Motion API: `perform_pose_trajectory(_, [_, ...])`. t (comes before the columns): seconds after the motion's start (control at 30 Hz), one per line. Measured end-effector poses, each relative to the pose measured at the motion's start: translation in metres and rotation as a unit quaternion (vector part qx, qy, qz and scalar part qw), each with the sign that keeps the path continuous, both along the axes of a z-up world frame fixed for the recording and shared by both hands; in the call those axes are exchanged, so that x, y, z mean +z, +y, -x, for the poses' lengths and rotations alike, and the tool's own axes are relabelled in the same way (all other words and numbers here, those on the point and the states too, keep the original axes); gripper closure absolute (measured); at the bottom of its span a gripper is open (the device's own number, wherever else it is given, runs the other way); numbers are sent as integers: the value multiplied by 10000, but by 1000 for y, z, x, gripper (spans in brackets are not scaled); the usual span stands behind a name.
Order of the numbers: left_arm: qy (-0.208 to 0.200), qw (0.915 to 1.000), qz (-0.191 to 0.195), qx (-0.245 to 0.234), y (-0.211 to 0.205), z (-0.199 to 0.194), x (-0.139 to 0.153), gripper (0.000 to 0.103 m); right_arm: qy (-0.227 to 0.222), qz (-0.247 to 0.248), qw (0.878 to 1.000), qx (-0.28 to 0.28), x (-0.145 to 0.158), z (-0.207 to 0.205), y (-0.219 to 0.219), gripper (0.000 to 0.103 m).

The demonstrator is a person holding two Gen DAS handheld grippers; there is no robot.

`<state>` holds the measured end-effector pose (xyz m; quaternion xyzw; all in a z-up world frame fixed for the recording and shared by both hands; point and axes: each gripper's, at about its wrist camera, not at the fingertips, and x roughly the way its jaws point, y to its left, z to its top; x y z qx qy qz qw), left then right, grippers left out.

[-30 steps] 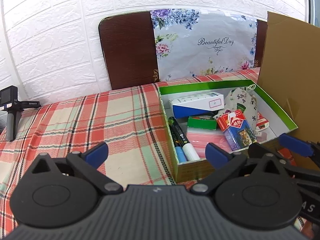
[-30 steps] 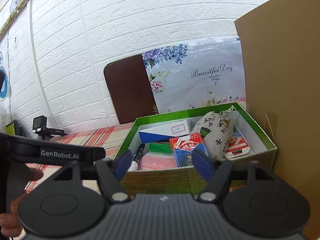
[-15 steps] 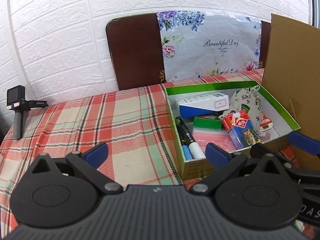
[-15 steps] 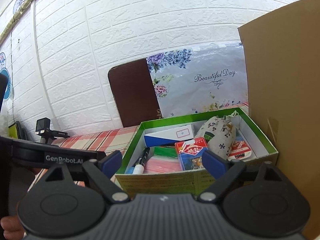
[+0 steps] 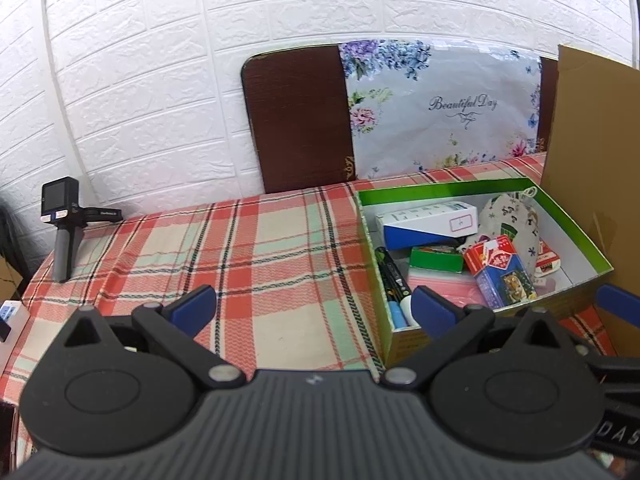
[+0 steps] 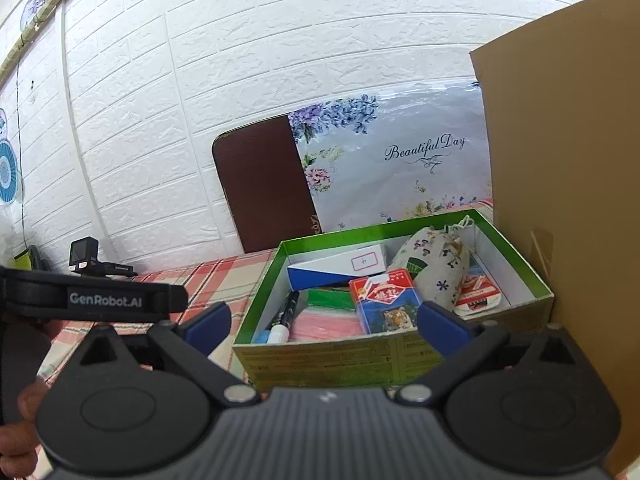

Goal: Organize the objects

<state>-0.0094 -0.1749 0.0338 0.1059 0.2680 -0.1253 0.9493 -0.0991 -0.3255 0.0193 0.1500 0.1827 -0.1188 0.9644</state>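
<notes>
Near the left edge of the plaid-covered bench [image 5: 248, 248], stood upright, a small black camera on a grip [image 5: 62, 216]. Against the white brick wall at the back edge, leaned a dark brown board [image 5: 296, 120] with a floral "Beautiful Day" sheet [image 5: 444, 108] over its right part. Over bare plaid near the front edge, hovered the left gripper [image 5: 306, 304], spread wide and empty. At the right end of the bench, sat the green box [image 6: 276, 272], open-topped, just beside a tall cardboard panel [image 6: 568, 184]. Inside the box: along its left wall two markers [image 6: 282, 320]; behind them a blue-and-white carton [image 6: 336, 268]; further right a green packet [image 6: 330, 298], a pink pouch [image 6: 324, 324], a red-and-blue card pack [image 6: 384, 300], a printed cloth pouch [image 6: 436, 268]. In front of the box's near wall, hung the right gripper [image 6: 324, 326], just been opening, released, nothing between the pads.
</notes>
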Motion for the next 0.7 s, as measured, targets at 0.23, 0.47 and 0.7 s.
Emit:
perform_pose_trajectory(0.23, [-29,9999,-32,138,3,2,0,0,49,-27,9999,-148,-3,1,-1,0])
perform_pose_trajectory(0.47, [-80,9997,-211,84,2,6,-2,0,-42,218,9995,-225,-4,2,6,0])
perform_pose_trajectory(0.7, [-19,9996,-180,238,6,4,0,0,-136,420,9985,-314,-7,2,14,0])
